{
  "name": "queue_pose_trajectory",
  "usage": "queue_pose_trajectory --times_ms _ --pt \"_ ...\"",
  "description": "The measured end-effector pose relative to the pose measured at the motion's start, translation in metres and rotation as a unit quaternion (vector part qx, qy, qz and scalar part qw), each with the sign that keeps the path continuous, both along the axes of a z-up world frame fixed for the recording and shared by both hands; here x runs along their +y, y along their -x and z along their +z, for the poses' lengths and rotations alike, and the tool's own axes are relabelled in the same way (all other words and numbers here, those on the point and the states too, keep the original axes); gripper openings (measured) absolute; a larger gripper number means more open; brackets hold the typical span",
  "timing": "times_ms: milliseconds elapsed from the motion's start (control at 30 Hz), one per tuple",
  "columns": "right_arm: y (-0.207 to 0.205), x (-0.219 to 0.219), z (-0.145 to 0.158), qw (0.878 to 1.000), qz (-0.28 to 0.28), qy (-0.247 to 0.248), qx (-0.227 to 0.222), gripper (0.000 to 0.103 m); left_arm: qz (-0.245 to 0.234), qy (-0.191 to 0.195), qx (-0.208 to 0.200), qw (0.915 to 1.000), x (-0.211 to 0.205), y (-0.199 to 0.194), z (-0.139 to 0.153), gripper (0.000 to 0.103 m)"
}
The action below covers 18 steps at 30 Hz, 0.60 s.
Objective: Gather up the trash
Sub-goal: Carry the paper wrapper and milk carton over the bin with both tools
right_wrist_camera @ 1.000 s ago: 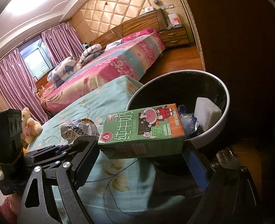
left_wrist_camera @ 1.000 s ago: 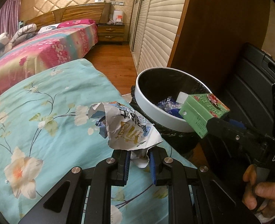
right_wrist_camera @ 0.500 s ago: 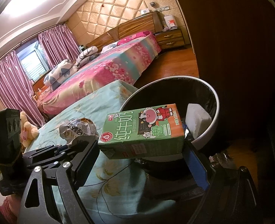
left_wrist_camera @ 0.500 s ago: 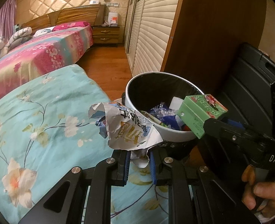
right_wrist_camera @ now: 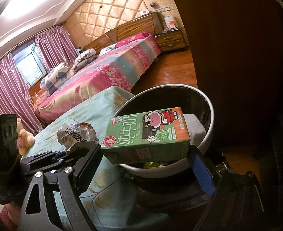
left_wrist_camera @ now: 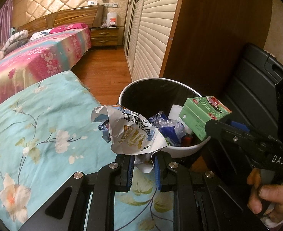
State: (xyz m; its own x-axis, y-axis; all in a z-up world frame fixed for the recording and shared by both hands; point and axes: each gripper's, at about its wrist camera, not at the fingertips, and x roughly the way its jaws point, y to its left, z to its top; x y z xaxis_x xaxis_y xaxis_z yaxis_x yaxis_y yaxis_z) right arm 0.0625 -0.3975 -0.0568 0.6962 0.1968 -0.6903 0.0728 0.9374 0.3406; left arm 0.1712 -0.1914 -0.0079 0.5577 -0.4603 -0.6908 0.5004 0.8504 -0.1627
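My left gripper [left_wrist_camera: 142, 165] is shut on a crumpled printed wrapper [left_wrist_camera: 130, 130], held at the near-left rim of the white bin with a black liner [left_wrist_camera: 185, 149]. My right gripper [right_wrist_camera: 145, 154] is shut on a green milk carton [right_wrist_camera: 147, 134], held lengthwise over the bin's near rim [right_wrist_camera: 160, 168]. The carton also shows in the left wrist view [left_wrist_camera: 203, 115], with the right gripper [left_wrist_camera: 214, 125] behind it. The wrapper [right_wrist_camera: 77, 135] and left gripper [right_wrist_camera: 78, 150] show at the left of the right wrist view. The bin holds several pieces of trash, including blue plastic [left_wrist_camera: 168, 127].
A turquoise floral bedspread [left_wrist_camera: 35, 127] lies left of the bin. A dark wooden wardrobe [left_wrist_camera: 208, 38] and a black case [left_wrist_camera: 256, 80] stand behind and right of it. A pink bed [right_wrist_camera: 106, 73] and wooden floor [left_wrist_camera: 103, 67] lie beyond.
Both grippers have moved closer to the bin with their loads. The wrapper now overlaps the bin's left rim and the carton hangs over its opening.
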Motion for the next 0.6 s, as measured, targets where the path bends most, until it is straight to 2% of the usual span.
queue_pose_trajectory --times_ms 600 --pt "-0.009 -0.007 -0.001 1.000 -0.008 0.004 0.006 0.090 -0.001 0.004 -0.006 1.0000 -0.006 -0.011 0.003 0.016"
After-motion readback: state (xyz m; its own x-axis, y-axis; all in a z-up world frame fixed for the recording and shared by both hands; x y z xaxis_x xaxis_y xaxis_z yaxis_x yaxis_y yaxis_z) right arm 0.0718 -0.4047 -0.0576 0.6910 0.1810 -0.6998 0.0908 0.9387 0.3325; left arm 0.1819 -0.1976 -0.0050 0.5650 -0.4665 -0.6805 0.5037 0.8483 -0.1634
